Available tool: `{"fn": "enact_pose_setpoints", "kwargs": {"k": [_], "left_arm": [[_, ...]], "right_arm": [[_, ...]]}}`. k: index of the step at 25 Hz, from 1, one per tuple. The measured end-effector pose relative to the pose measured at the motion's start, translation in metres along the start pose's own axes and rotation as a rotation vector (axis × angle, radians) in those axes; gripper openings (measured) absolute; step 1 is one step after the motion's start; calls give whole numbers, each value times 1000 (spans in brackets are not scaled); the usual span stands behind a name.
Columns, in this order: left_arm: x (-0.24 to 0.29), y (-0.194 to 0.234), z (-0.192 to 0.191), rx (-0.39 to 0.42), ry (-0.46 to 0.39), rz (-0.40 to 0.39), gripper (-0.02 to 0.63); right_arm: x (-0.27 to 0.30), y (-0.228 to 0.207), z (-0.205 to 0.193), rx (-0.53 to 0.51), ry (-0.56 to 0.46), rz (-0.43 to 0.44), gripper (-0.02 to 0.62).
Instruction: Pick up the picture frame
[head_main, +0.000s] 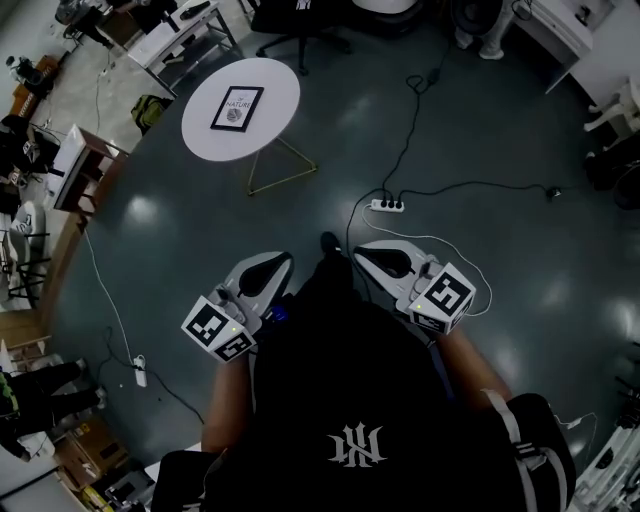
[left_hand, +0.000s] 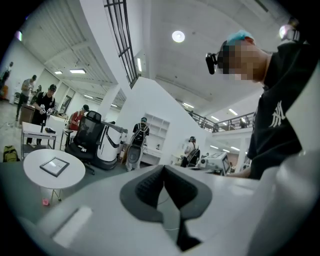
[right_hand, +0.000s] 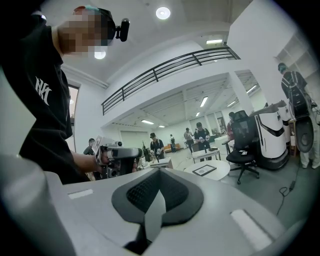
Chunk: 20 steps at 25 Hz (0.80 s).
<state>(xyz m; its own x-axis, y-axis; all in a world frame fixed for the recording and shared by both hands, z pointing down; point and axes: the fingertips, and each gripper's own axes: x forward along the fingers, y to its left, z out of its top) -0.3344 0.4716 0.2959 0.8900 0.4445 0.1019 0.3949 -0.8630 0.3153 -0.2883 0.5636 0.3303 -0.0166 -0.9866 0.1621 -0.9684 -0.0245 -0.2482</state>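
Both of my claws are pressed fully closed with nothing in them: the left claw and the right claw hang in front of my chest, pads together. The picture frame lies flat on the round white desk, well apart from me at about eleven o'clock across open floor.

I judge the frame light and stiff, with a thin dark border and probably a glazed, slippery, breakable front. Since it lies flat, I would pinch the border at one edge, likely the side nearest the desk's rim, not the face.

The head view alone shows the frame's printed face and the power strip and cables on the floor at one o'clock. The left gripper view shows the frame edge-on and how low it sits, at nine o'clock of my jaws. The right gripper view puts it at three o'clock.
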Motion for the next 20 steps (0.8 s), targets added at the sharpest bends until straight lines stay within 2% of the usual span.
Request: {"fn": "enact_pose_setpoints", "kwargs": {"k": [6,13,16,20], "left_arm": [[22,40,7,-10,-18,19,3],[64,100,30,-13,-67,41,3],[78,132,46,-34,-83,56,3],[100,171,70,-49,-97,22,3]], "right_arm": [[9,-31,13,-9,3,-52,0],[28,-110,33,-23,16,-130,0],[46,-141,53,-31,9,-158,0],[71,-178,83,-32,3,-181,0]]}}
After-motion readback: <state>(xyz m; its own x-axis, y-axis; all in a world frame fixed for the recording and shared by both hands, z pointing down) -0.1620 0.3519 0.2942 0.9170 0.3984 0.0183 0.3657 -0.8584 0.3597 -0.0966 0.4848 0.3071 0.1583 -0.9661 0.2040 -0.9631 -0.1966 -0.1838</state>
